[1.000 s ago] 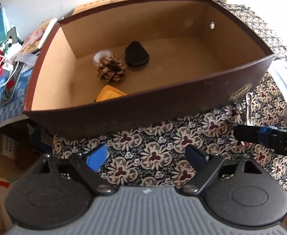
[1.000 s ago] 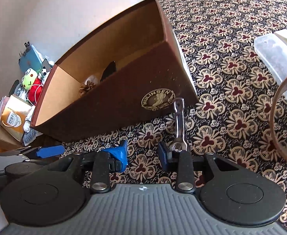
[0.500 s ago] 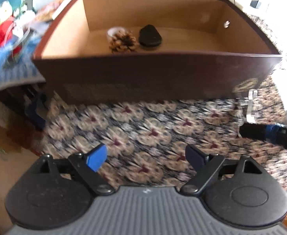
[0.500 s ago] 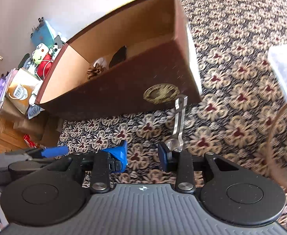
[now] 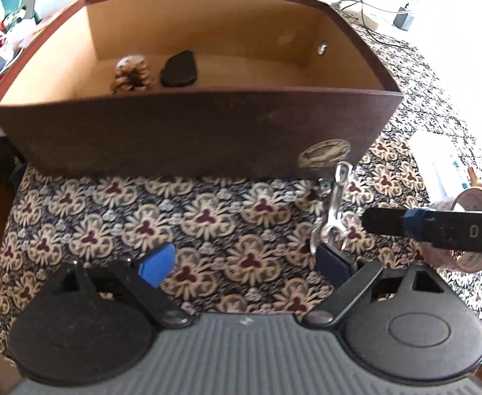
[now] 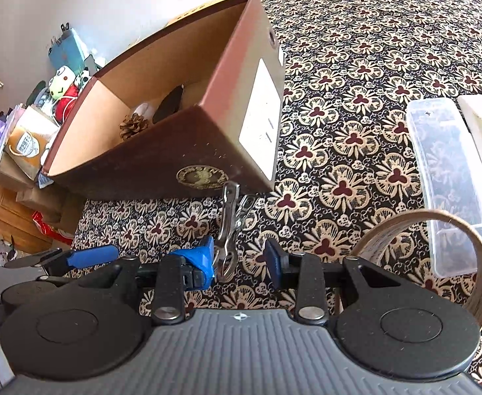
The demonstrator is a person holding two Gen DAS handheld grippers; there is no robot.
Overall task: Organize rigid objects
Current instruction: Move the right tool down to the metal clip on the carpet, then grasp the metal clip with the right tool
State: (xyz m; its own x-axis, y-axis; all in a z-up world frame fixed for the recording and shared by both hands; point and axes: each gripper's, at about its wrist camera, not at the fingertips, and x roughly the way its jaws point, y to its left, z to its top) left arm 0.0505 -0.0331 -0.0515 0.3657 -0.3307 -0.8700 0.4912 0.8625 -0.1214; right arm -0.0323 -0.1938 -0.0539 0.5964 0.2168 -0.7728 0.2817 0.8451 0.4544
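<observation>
Since a second ago, the metal carabiner clip (image 6: 227,230) has shifted from the right gripper (image 6: 239,260)'s right finger toward its left one, lying between the parted fingers on the floral tabletop (image 6: 356,105) before the brown box (image 6: 161,161). Left gripper (image 5: 244,260) is opening wide, holding nothing.

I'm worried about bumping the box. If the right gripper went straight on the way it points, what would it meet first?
Probably the metal clip lying on the patterned cloth, just ahead of the right gripper. The brown box stands beyond it. Depth is unclear.
</observation>
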